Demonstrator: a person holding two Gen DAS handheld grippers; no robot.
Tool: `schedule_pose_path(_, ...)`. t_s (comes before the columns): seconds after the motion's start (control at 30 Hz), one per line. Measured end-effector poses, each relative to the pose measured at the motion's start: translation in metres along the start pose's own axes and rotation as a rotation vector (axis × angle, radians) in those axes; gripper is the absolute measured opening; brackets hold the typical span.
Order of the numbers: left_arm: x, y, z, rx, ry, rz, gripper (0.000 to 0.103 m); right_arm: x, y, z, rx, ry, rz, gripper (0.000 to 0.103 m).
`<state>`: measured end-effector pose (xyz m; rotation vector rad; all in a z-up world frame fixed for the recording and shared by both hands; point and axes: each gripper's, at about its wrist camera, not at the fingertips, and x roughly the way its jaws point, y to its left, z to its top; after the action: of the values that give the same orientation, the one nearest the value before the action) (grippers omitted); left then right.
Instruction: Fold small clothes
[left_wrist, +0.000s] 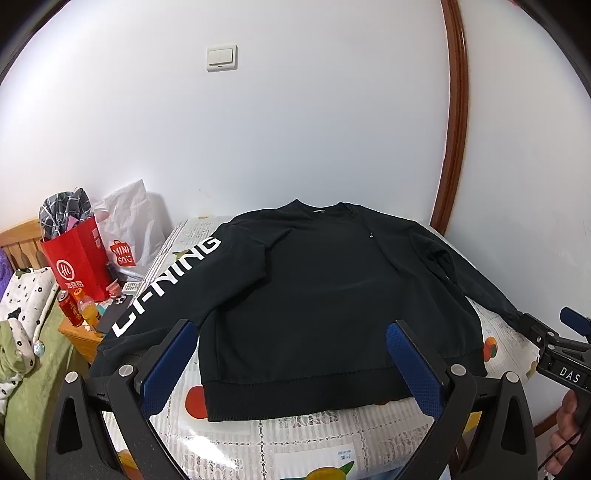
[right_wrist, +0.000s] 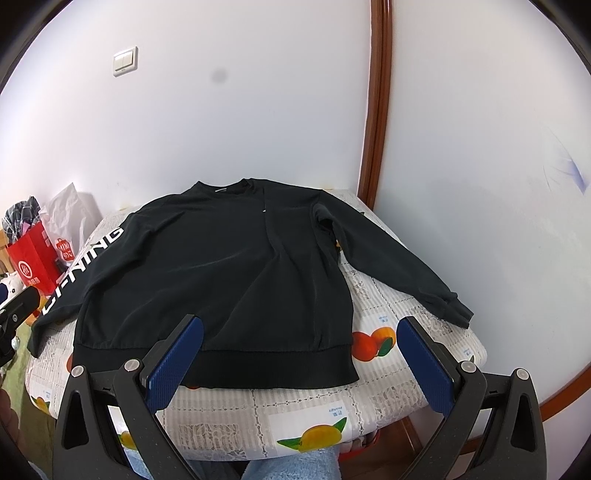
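A black sweatshirt (left_wrist: 314, 295) (right_wrist: 221, 277) lies flat, front up, on the table (left_wrist: 295, 443) (right_wrist: 314, 410), with its hem towards me. Its left sleeve (left_wrist: 166, 288) (right_wrist: 85, 266) carries white LI-NING lettering and hangs over the table's left edge. The plain right sleeve (left_wrist: 461, 269) (right_wrist: 388, 258) runs out to the right. My left gripper (left_wrist: 293, 365) is open above the hem, holding nothing. My right gripper (right_wrist: 301, 363) is also open, over the hem's right corner. In the left wrist view the right gripper (left_wrist: 546, 323) sits by the right cuff.
The table wears a fruit-print cloth and stands against a white wall and a wooden door frame (left_wrist: 454, 110). To the left are a red bag (left_wrist: 77, 266), a white bag (left_wrist: 125, 229), drinks and a phone on a nightstand (left_wrist: 79, 332), and a bed (left_wrist: 33, 369). A person's hand (left_wrist: 565, 424) shows at right.
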<state>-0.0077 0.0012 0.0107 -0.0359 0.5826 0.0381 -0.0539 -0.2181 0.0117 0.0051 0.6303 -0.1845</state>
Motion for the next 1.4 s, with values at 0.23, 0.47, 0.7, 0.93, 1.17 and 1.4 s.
schedule_pose_path(0.23, 0.007, 0.003, 0.002, -0.007, -0.002, 0.005, 0.103, 0.005, 0.003, 0.004, -0.005, 0.007, -0.001, 0.103)
schedule_pose_path(0.47, 0.028, 0.024, 0.005, -0.081, 0.029, -0.02, 0.103, 0.023, 0.011, 0.012, -0.012, 0.029, 0.004, 0.103)
schedule_pose_path(0.7, 0.075, 0.069, -0.005, -0.214, 0.138, -0.03, 0.103, 0.063, 0.017, 0.009, -0.01, 0.081, 0.02, 0.103)
schedule_pose_path(0.93, 0.128, 0.127, -0.038, -0.37, 0.238, 0.022, 0.1, 0.127, 0.031, -0.004, -0.052, 0.184, 0.021, 0.103)
schedule_pose_path(1.17, 0.163, 0.19, -0.074, -0.592, 0.245, -0.004, 0.083, 0.175, 0.044, -0.014, -0.069, 0.234, 0.034, 0.103)
schedule_pose_path(1.4, 0.184, 0.212, -0.075, -0.705, 0.18, 0.015, 0.078, 0.206, 0.05, -0.011, -0.061, 0.267, 0.048, 0.103)
